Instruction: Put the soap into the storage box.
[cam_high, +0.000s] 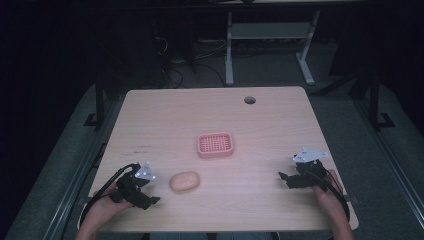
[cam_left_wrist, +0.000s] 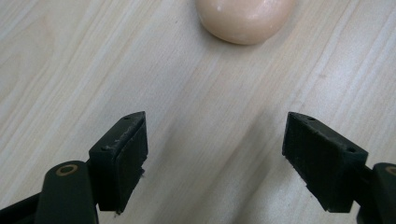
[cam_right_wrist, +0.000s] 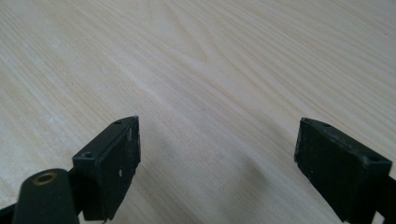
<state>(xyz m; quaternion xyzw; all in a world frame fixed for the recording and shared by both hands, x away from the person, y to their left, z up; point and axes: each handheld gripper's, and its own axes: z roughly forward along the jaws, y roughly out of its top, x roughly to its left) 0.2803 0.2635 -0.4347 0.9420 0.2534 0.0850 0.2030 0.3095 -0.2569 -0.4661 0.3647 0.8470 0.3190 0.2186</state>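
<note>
A peach-coloured oval soap bar (cam_high: 184, 181) lies on the light wooden table (cam_high: 165, 120), front left of centre. A pink slotted soap dish (cam_high: 215, 145) sits near the table's middle, beyond the soap. My left gripper (cam_high: 150, 197) is just left of the soap, open, jaws wide with bare wood between them. In the left gripper view the soap (cam_left_wrist: 245, 18) lies a short way ahead of the left gripper (cam_left_wrist: 215, 161). My right gripper (cam_high: 285, 179) rests at the front right, open. In the right gripper view the right gripper (cam_right_wrist: 217, 165) holds nothing.
A round cable hole (cam_high: 249, 100) sits near the table's far right edge. Beyond the table stands a white desk frame (cam_high: 229, 50) with cables on the dark floor. Metal rails run along both sides of the table.
</note>
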